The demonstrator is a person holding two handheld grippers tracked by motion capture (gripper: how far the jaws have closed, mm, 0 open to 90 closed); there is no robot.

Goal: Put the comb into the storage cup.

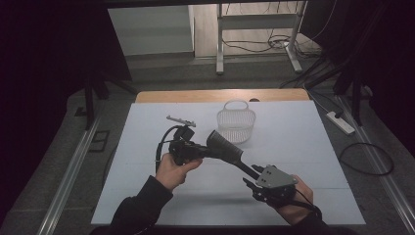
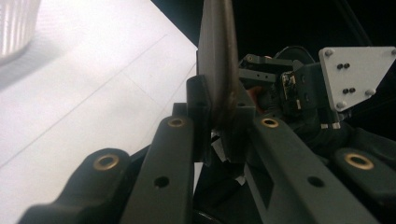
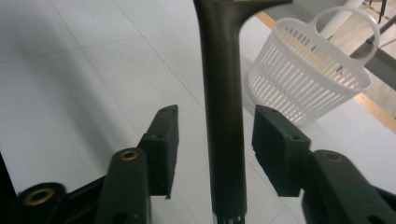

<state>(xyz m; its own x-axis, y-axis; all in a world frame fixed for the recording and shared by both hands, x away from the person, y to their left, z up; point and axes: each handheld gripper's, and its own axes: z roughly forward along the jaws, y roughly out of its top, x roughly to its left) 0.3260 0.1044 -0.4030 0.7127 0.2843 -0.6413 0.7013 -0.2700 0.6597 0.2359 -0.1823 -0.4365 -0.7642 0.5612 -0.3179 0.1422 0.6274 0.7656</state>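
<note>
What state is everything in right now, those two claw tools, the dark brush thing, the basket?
Left gripper: shut on the dark brush, fingers pressed to both sides of it.
Right gripper: open, the handle between its fingers untouched.
Dark brush: held off the table, slanted.
White basket: upright on the table, looks empty.
Small grey tool: lying flat on the table, untouched.

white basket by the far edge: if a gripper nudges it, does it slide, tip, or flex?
The white basket is thin open lattice plastic, so probably light: likely to slide on the smooth white table. It looks tall with a hoop handle, so a high push may tip it. The walls likely flex under a pinch.
</note>
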